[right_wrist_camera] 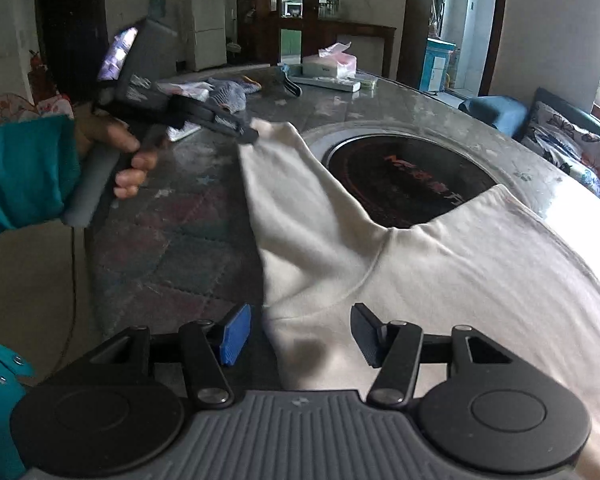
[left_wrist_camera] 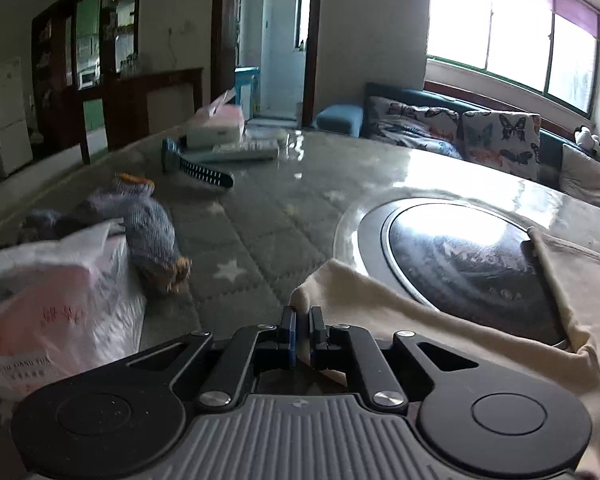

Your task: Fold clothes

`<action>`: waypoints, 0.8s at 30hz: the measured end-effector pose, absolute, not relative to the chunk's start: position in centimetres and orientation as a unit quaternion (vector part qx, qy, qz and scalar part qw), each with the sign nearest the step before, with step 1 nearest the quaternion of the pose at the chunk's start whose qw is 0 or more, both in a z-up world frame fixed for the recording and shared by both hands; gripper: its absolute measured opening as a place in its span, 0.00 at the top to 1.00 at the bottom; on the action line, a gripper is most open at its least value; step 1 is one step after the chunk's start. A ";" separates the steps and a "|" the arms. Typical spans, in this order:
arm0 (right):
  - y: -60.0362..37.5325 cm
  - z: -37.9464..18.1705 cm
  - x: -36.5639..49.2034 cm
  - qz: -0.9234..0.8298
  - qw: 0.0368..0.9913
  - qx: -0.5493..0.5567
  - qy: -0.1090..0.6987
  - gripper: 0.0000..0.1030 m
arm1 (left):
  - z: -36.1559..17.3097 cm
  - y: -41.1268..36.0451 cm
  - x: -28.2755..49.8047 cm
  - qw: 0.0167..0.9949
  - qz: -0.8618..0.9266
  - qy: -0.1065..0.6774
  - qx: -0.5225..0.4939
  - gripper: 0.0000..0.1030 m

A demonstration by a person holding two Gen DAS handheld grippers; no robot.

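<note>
A cream long-sleeved top [right_wrist_camera: 440,264] lies on the round table, partly over the dark inset hob. My left gripper [left_wrist_camera: 302,322] is shut on the cuff end of one sleeve [left_wrist_camera: 320,284]; it also shows in the right wrist view [right_wrist_camera: 252,134], lifting the sleeve [right_wrist_camera: 284,184] off the table. My right gripper [right_wrist_camera: 300,334] is open, its jaws standing either side of the top's lower left edge, hovering just above the cloth and holding nothing.
A round black hob [right_wrist_camera: 404,176] sits in the table's middle. A white plastic bag [left_wrist_camera: 56,296] and a grey-blue knitted garment [left_wrist_camera: 148,228] lie to the left. A tissue box [left_wrist_camera: 220,126], a dotted strap [left_wrist_camera: 208,172] and flat boxes lie at the far side. A sofa [left_wrist_camera: 500,140] stands beyond.
</note>
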State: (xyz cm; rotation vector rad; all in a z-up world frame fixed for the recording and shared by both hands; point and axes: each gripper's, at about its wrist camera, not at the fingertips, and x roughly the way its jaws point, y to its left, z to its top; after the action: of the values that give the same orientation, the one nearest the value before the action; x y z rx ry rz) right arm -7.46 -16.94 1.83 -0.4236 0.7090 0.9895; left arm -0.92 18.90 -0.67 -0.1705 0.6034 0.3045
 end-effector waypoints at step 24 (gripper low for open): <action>-13.8 1.4 -9.7 0.492 0.780 -0.212 0.323 0.45 | 0.0 19.7 -2.4 0.929 0.163 0.300 -0.140 0.57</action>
State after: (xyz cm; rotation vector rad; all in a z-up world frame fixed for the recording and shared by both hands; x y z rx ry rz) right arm -9.67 -13.77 1.41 -0.4573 0.6974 1.0627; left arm -2.40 19.69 -0.02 -0.2864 0.6146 0.3346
